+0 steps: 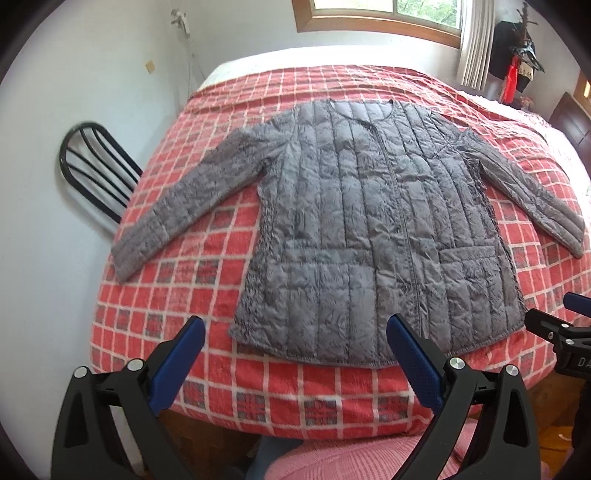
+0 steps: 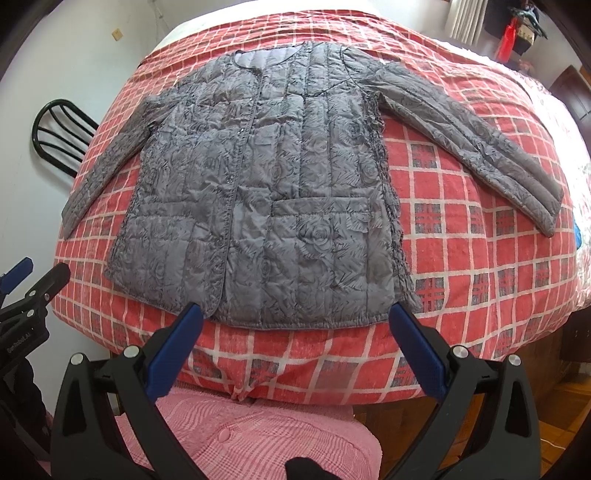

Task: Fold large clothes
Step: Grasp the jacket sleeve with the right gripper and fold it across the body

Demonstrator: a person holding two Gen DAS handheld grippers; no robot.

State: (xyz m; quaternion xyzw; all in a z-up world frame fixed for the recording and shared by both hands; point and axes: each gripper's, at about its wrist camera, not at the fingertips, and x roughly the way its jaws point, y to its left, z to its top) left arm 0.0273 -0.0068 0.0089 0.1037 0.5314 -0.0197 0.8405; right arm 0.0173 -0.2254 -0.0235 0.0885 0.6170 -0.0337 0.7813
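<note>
— Jacket [image 1: 373, 229] first: where does it lie?

— Flat on the red checked blanket [image 1: 155, 295] that covers the bed, front up, closed down the middle, both sleeves spread out to the sides. Its hem lies near the bed's close edge, its collar toward the window [image 1: 384, 11].

— And the left gripper [image 1: 295, 354]?

— Spread wide, with nothing between its blue pads, hanging above the hem without touching it.

— The right gripper [image 2: 295, 339]?

— Likewise wide apart and empty, poised over the hem just beside the left one.

— Anything else nearby?

— A black chair [image 1: 92, 166] against the wall beside the bed, and a pink cushion [image 2: 251, 435] below the grippers.
</note>
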